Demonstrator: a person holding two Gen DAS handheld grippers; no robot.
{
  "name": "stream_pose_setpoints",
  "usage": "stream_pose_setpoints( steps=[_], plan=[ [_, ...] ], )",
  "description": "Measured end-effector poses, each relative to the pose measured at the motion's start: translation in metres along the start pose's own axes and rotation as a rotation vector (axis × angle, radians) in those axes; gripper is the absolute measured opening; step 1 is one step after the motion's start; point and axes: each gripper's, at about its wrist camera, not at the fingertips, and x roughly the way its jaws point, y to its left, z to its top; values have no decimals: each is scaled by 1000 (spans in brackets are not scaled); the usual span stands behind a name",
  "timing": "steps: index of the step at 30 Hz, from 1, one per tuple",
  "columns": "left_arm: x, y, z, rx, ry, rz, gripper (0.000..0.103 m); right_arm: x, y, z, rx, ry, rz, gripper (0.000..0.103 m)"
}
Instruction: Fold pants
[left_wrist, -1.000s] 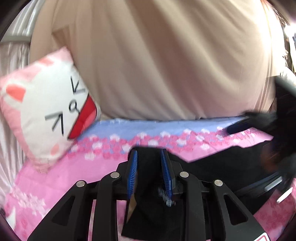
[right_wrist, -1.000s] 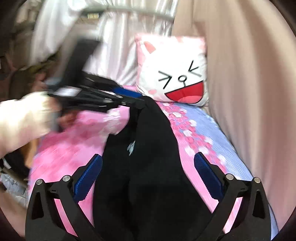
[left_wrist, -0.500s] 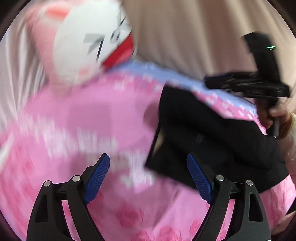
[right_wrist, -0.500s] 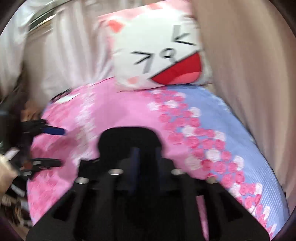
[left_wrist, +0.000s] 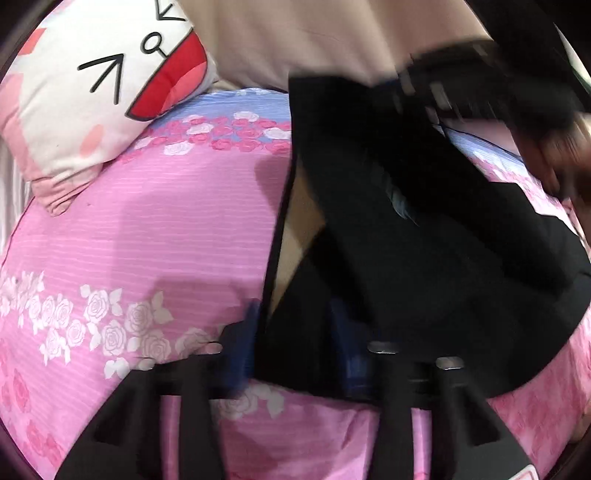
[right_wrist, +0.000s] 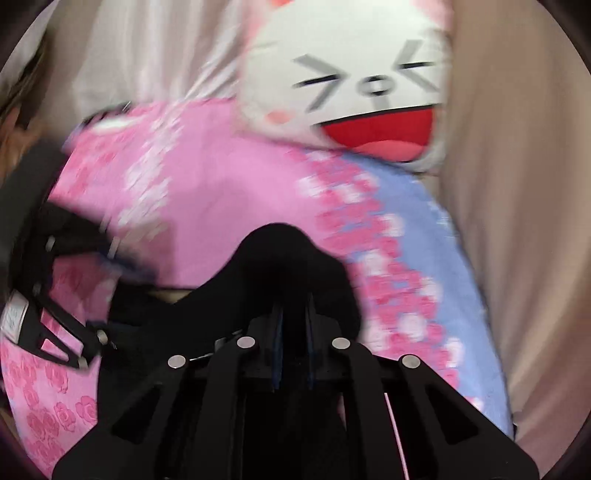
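A: Where are the pants right now?

B: Spread on the bed, toward its right side, dark and bunched, with a pale lining showing at their left edge. Part of them is lifted off the cover.

A: And the tools?

B: The left hand-held gripper has just been closing; its blue pads sit on either side of the near left edge of the cloth and look clamped on it, though the blur makes that less than certain. The right hand-held gripper has also just been closing, and its pads are pinched together on a hump of black fabric that stands up ahead of the fingers.

A: How will the cloth behave?

B: I'd judge it soft and light, limp enough to sag between two holds and to drag folds along. A thin pinch could slip, so a hem or the thicker waistband edge seems the safer place to take hold, with both layers inside the pads.

A: Room to work?

B: Plenty of open pink cover to the left of the pants. The cat pillow sits at the far left, a beige curtain runs along the bed's far side, and the bed's near edge lies just below the left tool.
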Motion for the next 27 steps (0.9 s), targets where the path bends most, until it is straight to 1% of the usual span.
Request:
stream_pose_setpoints(
  steps=[1, 3, 4, 6, 7, 8, 9, 10, 11, 12, 14, 15, 16, 17, 18, 19, 21, 22, 23, 24, 25, 26, 27],
  plan=[
    [-1, 2, 0, 5, 4, -5, 27, -3, -18, 5, 32, -9, -33, 8],
    [-5, -4, -7, 41, 18, 23, 25, -7, -52, 16, 92, -30, -96, 7],
    [-9, -7, -10, 42, 31, 35, 25, -7, -62, 19, 104, -37, -128, 7],
    [-18, -8, -14, 29, 40, 43, 22, -8, -82, 28, 138, -58, -152, 7],
    [-23, -9, -16, 26, 43, 46, 22, -10, -87, 32, 136, -75, -199, 0],
    [-28, -9, -19, 21, 61, 61, 22, -13, -91, 35, 128, -96, -260, 0],
    [-30, -9, -22, 15, 86, 72, 22, -19, -100, 40, 154, -123, -266, 0],
    [-31, -9, -25, 5, 112, 90, 22, -25, -106, 43, 183, -137, -230, 0],
    [-30, -9, -29, -12, 131, 96, 22, -30, -109, 45, 205, -146, -175, 0],
    [-30, -10, -31, -19, 135, 99, 21, -33, -108, 47, 206, -140, -128, 0],
    [-36, -14, -35, -15, 141, 107, 19, -25, -92, 45, 158, -59, 8, 1],
    [-38, -15, -36, -14, 152, 105, 16, -20, -87, 43, 139, -33, 37, 12],
    [-41, -14, -38, -18, 163, 96, 15, -11, -77, 37, 97, 3, 49, 41],
    [-44, -14, -39, -17, 165, 96, 14, 0, -68, 29, 55, 27, 18, 61],
    [-45, -13, -39, -20, 167, 96, 14, 7, -64, 23, 28, 32, -15, 93],
    [-46, -12, -40, -26, 167, 92, 14, 20, -59, 14, -14, 51, -46, 94],
    [-42, -10, -38, -36, 168, 95, 14, 49, -62, 4, -11, 133, -47, 94],
    [-40, -11, -38, -36, 167, 100, 14, 68, -68, -2, 23, 171, -44, 93],
    [-40, -11, -39, -46, 164, 101, 14, 81, -72, -5, 46, 203, -21, 91],
    [-37, -9, -36, -53, 164, 98, 14, 93, -76, -9, 75, 241, 18, 81],
    [-37, -7, -36, -69, 164, 91, 17, 106, -79, -15, 111, 281, 76, 59],
    [-34, -4, -35, -91, 161, 81, 20, 112, -80, -18, 145, 281, 133, 49],
    [-32, 0, -34, -110, 159, 68, 20, 110, -80, -17, 156, 260, 156, 37]
  ],
)
